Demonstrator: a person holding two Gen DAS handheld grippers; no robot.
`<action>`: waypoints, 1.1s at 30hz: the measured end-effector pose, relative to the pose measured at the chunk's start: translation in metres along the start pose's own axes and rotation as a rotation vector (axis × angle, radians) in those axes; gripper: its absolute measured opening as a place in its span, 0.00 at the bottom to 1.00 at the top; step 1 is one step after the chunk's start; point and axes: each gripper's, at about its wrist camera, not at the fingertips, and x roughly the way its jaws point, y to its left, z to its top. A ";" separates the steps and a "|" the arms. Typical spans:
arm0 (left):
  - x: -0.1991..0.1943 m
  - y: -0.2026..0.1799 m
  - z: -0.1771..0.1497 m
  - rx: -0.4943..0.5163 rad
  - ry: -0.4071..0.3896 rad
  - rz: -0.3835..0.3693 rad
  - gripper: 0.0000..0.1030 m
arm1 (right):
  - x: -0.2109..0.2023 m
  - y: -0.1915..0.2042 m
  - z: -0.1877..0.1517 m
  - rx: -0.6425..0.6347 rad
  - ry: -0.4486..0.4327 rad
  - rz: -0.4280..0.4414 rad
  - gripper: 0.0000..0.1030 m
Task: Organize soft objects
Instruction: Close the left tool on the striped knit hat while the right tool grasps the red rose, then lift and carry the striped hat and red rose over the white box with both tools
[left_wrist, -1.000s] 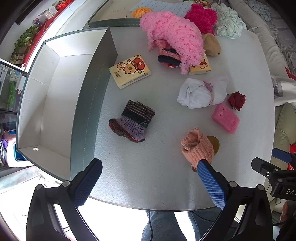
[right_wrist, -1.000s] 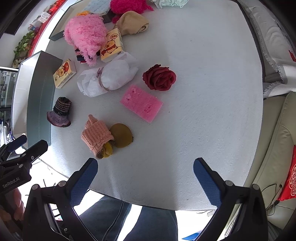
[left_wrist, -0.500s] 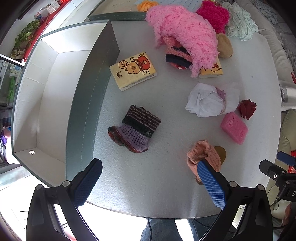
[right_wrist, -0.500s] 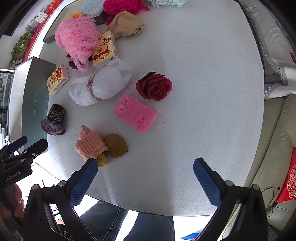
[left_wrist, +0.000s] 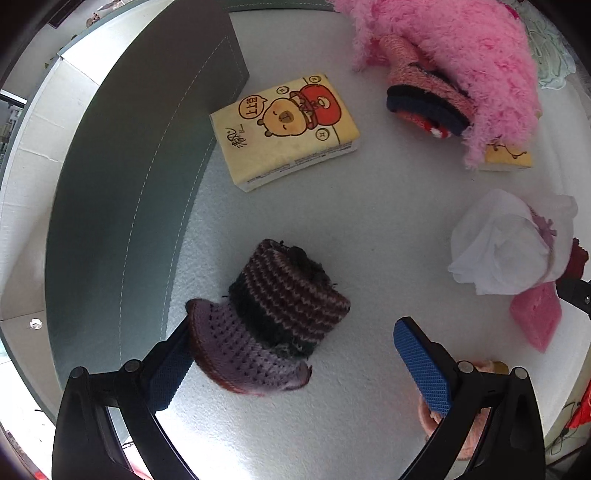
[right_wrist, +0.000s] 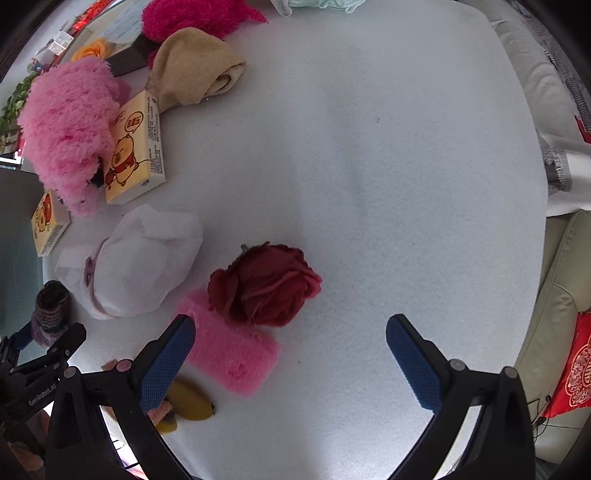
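Right now I have my left gripper (left_wrist: 291, 354) low over the white surface (left_wrist: 354, 229), its blue fingers (left_wrist: 421, 365) spread wide and holding nothing, with the knitted purple-and-brown hat (left_wrist: 273, 314) sitting between them; the brim overlaps the left finger, but I cannot tell whether they touch. Just beside the hat, along the surface's left edge, stands the grey storage box (left_wrist: 122, 206), its wall upright and its pale inside showing beyond. Under the right finger I can see a bit of a peach knitted piece (left_wrist: 432, 421). Farther in lies a yellow tissue pack (left_wrist: 284, 129) with a cartoon bear, close to the box's far corner, and toward the right edge a crumpled white bundle (left_wrist: 506, 243). At the far side a fluffy pink item (left_wrist: 461, 48) drapes over a striped knit piece (left_wrist: 428, 103). My right gripper (right_wrist: 290, 354) also hangs wide open and empty above the surface's near edge. Nearest to it, a pink sponge (right_wrist: 229, 350) lies partly behind the left finger, and a dark red cloth rose (right_wrist: 266, 284) rests touching the sponge's far end. Below the left finger a mustard-yellow piece (right_wrist: 192, 402) shows. Farther away, a second tissue pack (right_wrist: 135, 147) leans against the fluffy pink item, and a tan cloth (right_wrist: 195, 66) lies near the far edge.
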 end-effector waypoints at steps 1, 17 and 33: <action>0.004 0.001 0.000 -0.003 -0.006 0.012 1.00 | 0.005 0.002 0.003 -0.011 0.002 -0.008 1.00; 0.023 0.022 0.007 -0.051 -0.007 0.001 0.91 | 0.003 -0.001 0.010 -0.126 -0.011 0.030 0.35; -0.022 0.029 -0.027 0.011 -0.036 -0.077 0.42 | -0.053 -0.015 -0.073 -0.131 -0.030 0.126 0.32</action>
